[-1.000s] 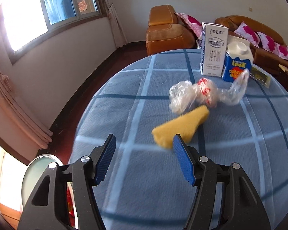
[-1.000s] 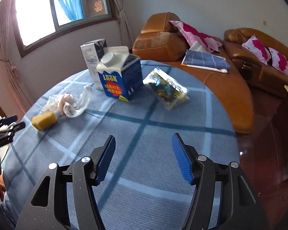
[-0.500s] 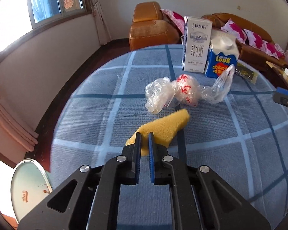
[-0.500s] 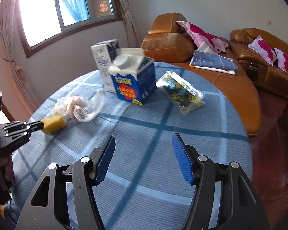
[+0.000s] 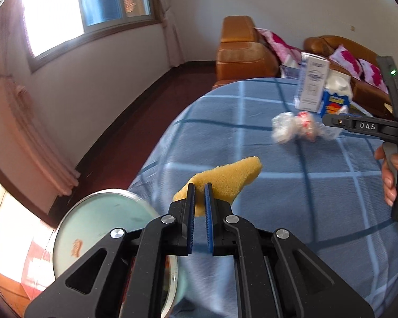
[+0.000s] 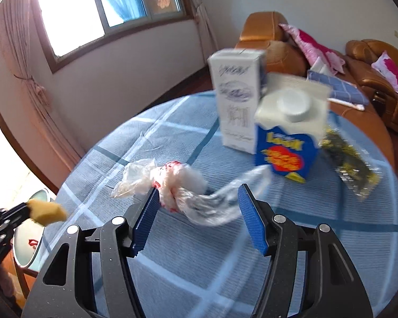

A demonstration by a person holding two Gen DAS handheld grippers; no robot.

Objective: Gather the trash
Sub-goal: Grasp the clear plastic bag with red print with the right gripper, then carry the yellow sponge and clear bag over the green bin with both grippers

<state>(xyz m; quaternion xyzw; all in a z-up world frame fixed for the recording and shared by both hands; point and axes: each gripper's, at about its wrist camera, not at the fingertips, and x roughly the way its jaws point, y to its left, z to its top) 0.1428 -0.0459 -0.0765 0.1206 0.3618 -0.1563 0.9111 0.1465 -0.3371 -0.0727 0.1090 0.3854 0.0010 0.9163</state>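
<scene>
**Sponge in grip, bag pending: drop and snag risks**

My left gripper point(image 5: 199, 198) is clamped on one thin corner of the yellow wedge-shaped foam sponge point(image 5: 226, 179), held off the cloth near the table's edge, above the round pale-green lidded bin point(image 5: 98, 220). With so slight a hold, I judge it could slip or tear free short of the bin. My right gripper point(image 6: 199, 213) stands with jaws apart, just short of the crumpled clear plastic bag point(image 6: 172, 185); its trailing tail could drag the blue-and-white capped carton point(image 6: 289, 143) over. Surface: round table in blue checked cloth point(image 6: 252, 278). Beyond: orange leather sofa point(image 6: 371, 61), bright window point(image 6: 98, 8).
</scene>
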